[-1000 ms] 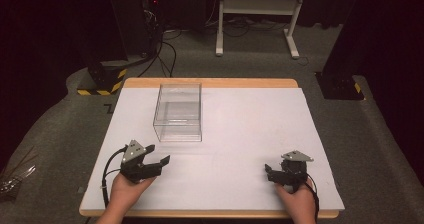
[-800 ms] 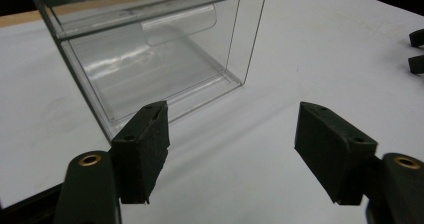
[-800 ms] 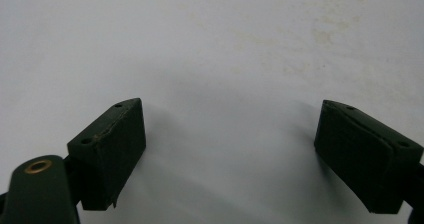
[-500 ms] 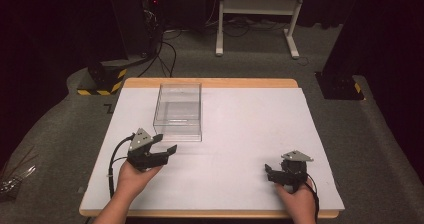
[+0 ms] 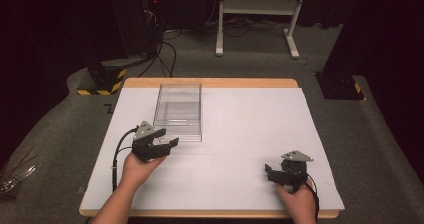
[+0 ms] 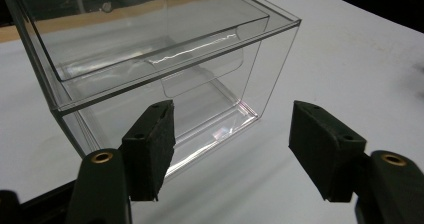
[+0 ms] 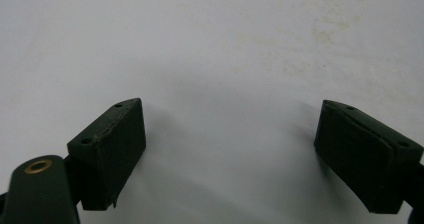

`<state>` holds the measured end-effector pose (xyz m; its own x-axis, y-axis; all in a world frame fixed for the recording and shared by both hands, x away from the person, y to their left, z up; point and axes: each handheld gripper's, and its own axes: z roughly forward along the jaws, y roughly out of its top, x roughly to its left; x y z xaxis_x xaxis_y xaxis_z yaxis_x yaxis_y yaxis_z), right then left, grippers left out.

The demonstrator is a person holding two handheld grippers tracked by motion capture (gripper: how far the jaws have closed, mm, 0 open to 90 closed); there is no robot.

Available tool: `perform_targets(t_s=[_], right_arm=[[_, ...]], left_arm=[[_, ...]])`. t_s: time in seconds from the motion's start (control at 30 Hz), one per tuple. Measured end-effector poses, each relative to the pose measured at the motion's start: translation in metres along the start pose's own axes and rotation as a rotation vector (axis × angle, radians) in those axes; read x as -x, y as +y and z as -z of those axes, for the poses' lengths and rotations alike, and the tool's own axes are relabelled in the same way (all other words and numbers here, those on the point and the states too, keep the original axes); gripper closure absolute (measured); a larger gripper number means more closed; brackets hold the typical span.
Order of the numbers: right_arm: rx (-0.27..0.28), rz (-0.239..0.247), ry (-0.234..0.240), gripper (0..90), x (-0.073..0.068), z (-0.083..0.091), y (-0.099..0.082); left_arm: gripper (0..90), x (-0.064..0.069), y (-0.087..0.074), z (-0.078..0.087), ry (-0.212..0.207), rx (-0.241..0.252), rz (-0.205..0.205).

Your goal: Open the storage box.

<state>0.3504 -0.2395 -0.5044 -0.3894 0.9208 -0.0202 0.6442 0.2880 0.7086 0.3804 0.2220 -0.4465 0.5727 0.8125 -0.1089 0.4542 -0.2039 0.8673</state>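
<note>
Seen from the high view, the left gripper (image 5: 161, 145) is held with its jaws parted just short of the near wall of the clear plastic box (image 5: 179, 110) on the white worktop (image 5: 240, 134); the right gripper (image 5: 274, 174) rests well apart, jaws also spread.

In the left gripper view, the box's near corner (image 6: 280, 69) stands between and just beyond the empty jaws. A closing there would likely catch only the corner, so the light, slick box could be pushed or twisted away.

In the right gripper view, bare worktop lies between the open jaws.
</note>
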Motion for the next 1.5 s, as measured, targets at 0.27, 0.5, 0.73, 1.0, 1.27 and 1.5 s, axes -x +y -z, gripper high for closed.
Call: perform_targets(t_s=[0.27, 0.5, 0.73, 1.0, 1.27, 1.5], right_arm=[[-0.001, 0.000, 0.000, 12.9, 0.000, 0.000, 0.000], [-0.001, -0.002, -0.001, 13.0, 0.000, 0.000, 0.000], [-0.001, -0.003, -0.001, 13.0, -0.001, 0.000, 0.000], [0.000, -0.003, -0.002, 13.1, -0.001, 0.000, 0.000], [0.001, -0.001, -0.002, 13.2, -0.001, 0.000, 0.000], [0.002, 0.002, -0.002, 13.2, -0.001, 0.000, 0.000]], left_arm=[[40.4, -0.009, -0.001, -0.009, -0.011, 0.039, 0.031], [40.6, -0.018, -0.003, -0.017, -0.029, 0.041, 0.064], [43.1, -0.026, -0.006, -0.021, -0.072, 0.074, 0.082], [51.9, -0.030, -0.007, -0.025, -0.099, 0.115, 0.095], [62.6, -0.034, -0.012, -0.030, -0.128, 0.124, 0.085], [64.8, -0.035, -0.013, -0.030, -0.130, 0.140, 0.081]])
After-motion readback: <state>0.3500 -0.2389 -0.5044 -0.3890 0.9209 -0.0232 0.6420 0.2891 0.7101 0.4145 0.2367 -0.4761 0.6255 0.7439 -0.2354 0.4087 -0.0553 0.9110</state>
